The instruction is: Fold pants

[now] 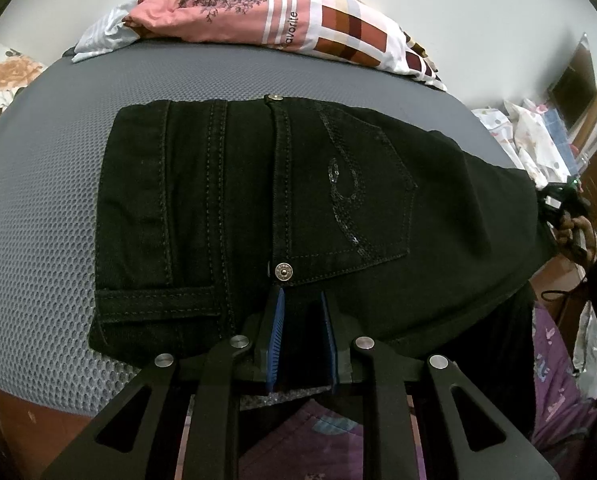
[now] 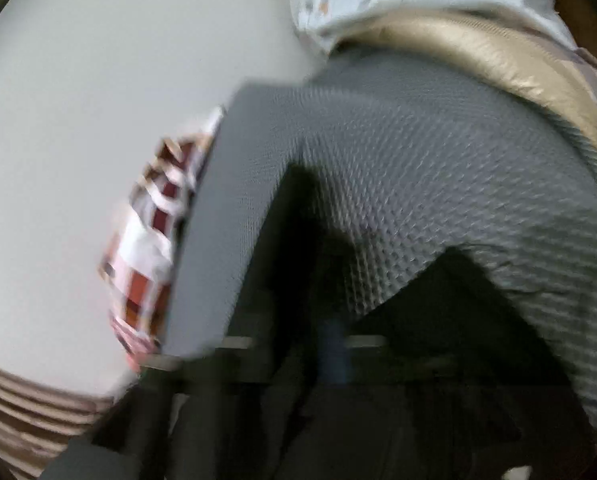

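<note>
Black pants (image 1: 282, 208) lie crosswise, waistband left, legs trailing right.

One pair of black pants (image 1: 282, 208), two metal rivets (image 1: 283, 271) on them, one grey mesh mattress (image 1: 38, 216), one patterned cloth pile (image 1: 282, 20), two grippers (image 1: 303, 300).
</note>
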The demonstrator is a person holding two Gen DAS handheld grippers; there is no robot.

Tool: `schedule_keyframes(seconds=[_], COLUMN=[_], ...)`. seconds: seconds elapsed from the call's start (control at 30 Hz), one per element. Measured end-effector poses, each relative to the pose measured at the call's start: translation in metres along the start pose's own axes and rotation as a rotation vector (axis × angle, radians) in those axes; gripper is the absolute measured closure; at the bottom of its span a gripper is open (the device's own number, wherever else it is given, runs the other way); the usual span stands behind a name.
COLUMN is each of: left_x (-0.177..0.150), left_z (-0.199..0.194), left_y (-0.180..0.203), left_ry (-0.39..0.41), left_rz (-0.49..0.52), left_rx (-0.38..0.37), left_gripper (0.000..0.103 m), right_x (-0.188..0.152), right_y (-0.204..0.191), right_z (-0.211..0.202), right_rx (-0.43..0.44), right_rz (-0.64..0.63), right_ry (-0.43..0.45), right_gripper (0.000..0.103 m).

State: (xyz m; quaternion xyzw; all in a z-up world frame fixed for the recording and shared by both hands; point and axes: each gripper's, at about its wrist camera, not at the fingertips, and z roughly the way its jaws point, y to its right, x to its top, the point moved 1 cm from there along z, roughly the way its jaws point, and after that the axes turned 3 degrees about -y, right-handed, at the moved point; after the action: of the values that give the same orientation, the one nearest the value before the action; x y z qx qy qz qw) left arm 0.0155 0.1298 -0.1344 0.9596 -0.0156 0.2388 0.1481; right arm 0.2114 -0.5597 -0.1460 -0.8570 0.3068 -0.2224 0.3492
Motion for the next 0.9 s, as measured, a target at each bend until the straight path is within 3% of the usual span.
schedule_keyframes(seconds=[0.1,0.23,0.33,0.43,0.63,0.77,0.9], left_x=[0.000,0.001,0.001,-0.001,-0.001,0.000,0.002], left_z=[0.000,0.001,0.001,0.000,0.000,0.000,0.001], left_y=[0.001,-0.001,-0.003,-0.004,-0.003,-0.001,0.000], left_ry=[-0.002,-0.008,-0.004,0.009,0.005,0.002,-0.003], left_rz=[0.000,-0.018,-0.029,-0.038,-0.024,-0.020,-0.028], left_rx=[0.003,-0.006,-0.012,-0.016,-0.007,0.003,0.004], left_gripper=[0.083,0.083,0.083,0.083,0.083,0.083,0.083], right_x=[-0.004,-0.025,-0.047,-0.067,-0.084,-0.082,-0.076], right_y=[-0.004,-0.043,-0.053,-0.027,0.064,0.090,0.080], right_z=[0.001,-0.065,-0.124,-0.144,-0.122,-0.110,-0.119], right_rx=[-0.001,0.223,0.292,0.248,0.068,0.060,0.119], right_rz=[0.002,-0.045,-0.098,-0.072,0.081,0.147,0.152], right_ry=[0.014,0.115,0.201,0.206,0.150,0.138,0.161], right_gripper=[0.098,0.098,0.098,0.098,0.098,0.098,0.098])
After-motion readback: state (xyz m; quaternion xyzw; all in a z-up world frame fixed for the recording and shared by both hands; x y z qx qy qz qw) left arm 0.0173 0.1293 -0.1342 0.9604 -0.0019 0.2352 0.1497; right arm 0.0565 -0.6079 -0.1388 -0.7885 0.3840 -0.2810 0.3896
